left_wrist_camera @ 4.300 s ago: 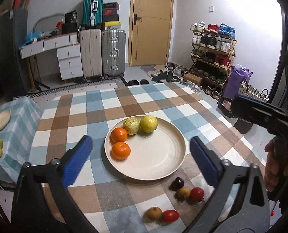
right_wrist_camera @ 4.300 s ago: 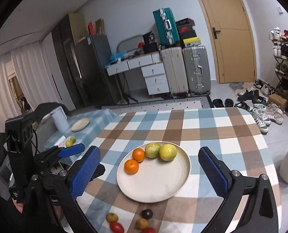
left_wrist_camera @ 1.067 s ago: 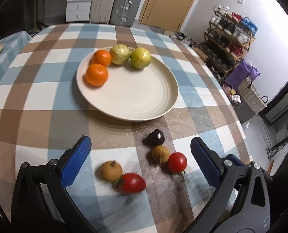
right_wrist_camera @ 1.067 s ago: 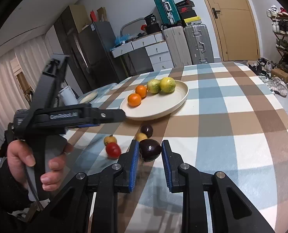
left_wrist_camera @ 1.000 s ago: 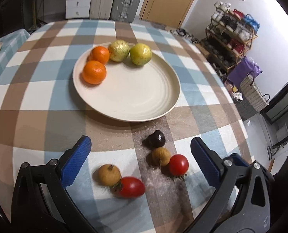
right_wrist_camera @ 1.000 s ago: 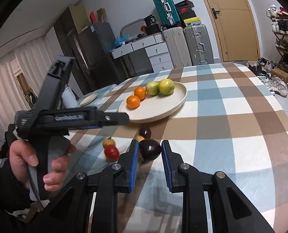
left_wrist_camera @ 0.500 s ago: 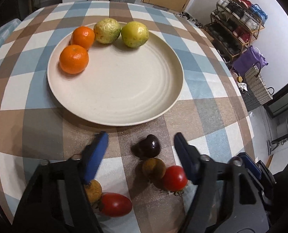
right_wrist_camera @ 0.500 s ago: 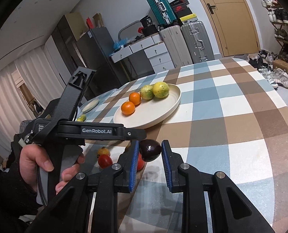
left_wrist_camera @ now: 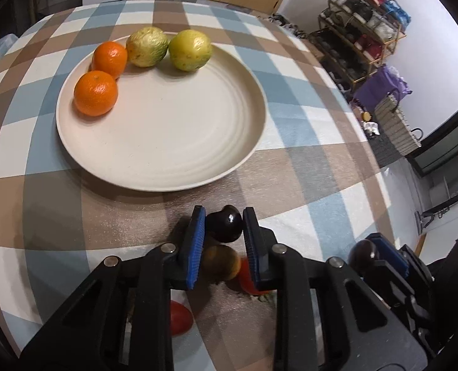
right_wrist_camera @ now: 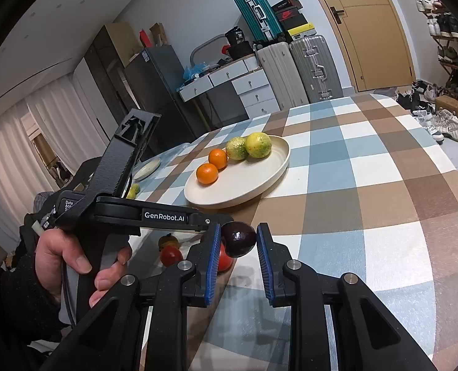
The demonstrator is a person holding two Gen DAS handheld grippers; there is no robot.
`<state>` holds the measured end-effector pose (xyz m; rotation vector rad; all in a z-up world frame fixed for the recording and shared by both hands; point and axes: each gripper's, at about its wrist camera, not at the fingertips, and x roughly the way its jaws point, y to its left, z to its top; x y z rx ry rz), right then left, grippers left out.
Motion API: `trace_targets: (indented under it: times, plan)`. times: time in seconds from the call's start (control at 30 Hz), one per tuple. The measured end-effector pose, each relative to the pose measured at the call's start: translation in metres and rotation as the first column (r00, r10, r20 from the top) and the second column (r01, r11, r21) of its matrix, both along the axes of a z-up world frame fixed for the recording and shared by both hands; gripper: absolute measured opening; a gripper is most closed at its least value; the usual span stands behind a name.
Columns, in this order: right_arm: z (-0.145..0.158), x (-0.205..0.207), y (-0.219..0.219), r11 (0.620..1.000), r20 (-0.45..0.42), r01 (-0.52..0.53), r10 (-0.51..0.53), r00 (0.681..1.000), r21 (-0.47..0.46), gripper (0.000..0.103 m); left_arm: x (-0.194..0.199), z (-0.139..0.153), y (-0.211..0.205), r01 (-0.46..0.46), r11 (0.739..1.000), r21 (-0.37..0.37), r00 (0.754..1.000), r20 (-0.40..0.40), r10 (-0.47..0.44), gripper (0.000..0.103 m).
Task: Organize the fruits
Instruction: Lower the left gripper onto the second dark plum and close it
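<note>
behind left tool (left_wrist_camera: 223,241), tomato (left_wrist_camera: 250,276) half-hidden

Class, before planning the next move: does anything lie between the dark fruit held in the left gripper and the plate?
Nothing visible does. The left gripper is shut on the dark fruit, and only bare tablecloth lies between it and the plate's near rim.

Orange mandarins (left_wrist_camera: 96,92), checked tablecloth (left_wrist_camera: 306,99)
</note>
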<state>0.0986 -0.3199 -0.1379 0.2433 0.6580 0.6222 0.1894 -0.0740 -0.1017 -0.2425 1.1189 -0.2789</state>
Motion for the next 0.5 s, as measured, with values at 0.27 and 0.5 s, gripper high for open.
trace_targets:
  times: [0.27,0.5]
  plan:
    - [0.005,-0.006,0.004,1.000,0.018,0.001,-0.001,1.000,-0.022,0.024,-0.016,0.023,0.010,0.021,0.998,-0.052,0.998,0.062,-0.018,0.022]
    - [0.009,0.001,0.010,1.000,0.009,-0.006,0.006,1.000,-0.031,0.024,-0.020,0.046,0.038,0.007,0.998,-0.070,0.993,0.119,0.001,0.022]
